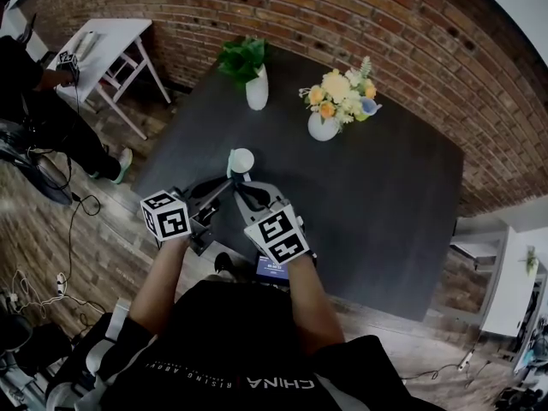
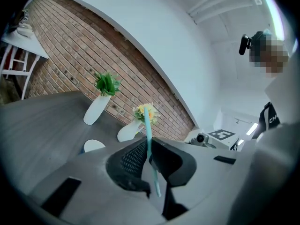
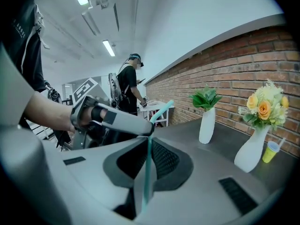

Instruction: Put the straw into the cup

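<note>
Straw of thin teal plastic is pinched in the closed jaws of both my left hand-held gripper and my right hand-held gripper. It is outside the white-lidded cup just beyond on the dark grey table. Farther off stand a white vase of green leaves and a white vase of yellow flowers.

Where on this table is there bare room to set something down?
The dark stretch of table right of the flower vase is bare. Crowded: the near left, where the cup stands just ahead of the left tongs and right tongs, both gripping the straw, and the far side by the plant vase.
</note>
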Action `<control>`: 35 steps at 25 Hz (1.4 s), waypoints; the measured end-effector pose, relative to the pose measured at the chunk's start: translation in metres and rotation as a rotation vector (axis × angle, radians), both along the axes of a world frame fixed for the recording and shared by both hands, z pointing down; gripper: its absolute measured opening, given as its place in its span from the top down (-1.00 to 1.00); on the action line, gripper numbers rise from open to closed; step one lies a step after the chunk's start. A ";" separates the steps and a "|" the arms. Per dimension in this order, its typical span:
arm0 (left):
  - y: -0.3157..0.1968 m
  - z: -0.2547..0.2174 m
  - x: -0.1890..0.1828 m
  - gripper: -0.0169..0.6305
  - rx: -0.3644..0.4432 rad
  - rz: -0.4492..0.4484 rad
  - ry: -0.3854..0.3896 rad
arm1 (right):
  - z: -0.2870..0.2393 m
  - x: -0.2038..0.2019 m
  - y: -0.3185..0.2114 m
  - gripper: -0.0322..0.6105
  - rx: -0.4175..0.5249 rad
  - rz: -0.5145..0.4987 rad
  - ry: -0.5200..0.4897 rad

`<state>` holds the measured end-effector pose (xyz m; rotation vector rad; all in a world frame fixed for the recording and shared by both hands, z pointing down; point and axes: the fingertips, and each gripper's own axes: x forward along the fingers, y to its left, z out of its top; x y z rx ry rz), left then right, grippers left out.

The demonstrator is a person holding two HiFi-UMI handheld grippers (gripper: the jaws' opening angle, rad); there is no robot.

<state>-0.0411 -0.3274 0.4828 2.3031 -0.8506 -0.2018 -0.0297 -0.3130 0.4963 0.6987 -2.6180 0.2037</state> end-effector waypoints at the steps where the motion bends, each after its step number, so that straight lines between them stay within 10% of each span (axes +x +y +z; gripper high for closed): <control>1: 0.001 -0.001 0.001 0.84 0.004 0.003 -0.003 | 0.000 0.000 0.001 0.79 0.004 -0.003 0.000; 20: -0.005 -0.026 0.010 0.85 0.150 -0.031 -0.175 | 0.004 0.041 0.003 0.78 -0.034 -0.072 -0.006; 35: -0.069 -0.072 -0.030 0.85 0.293 -0.063 -0.259 | 0.011 0.075 -0.051 0.65 -0.134 0.139 -0.062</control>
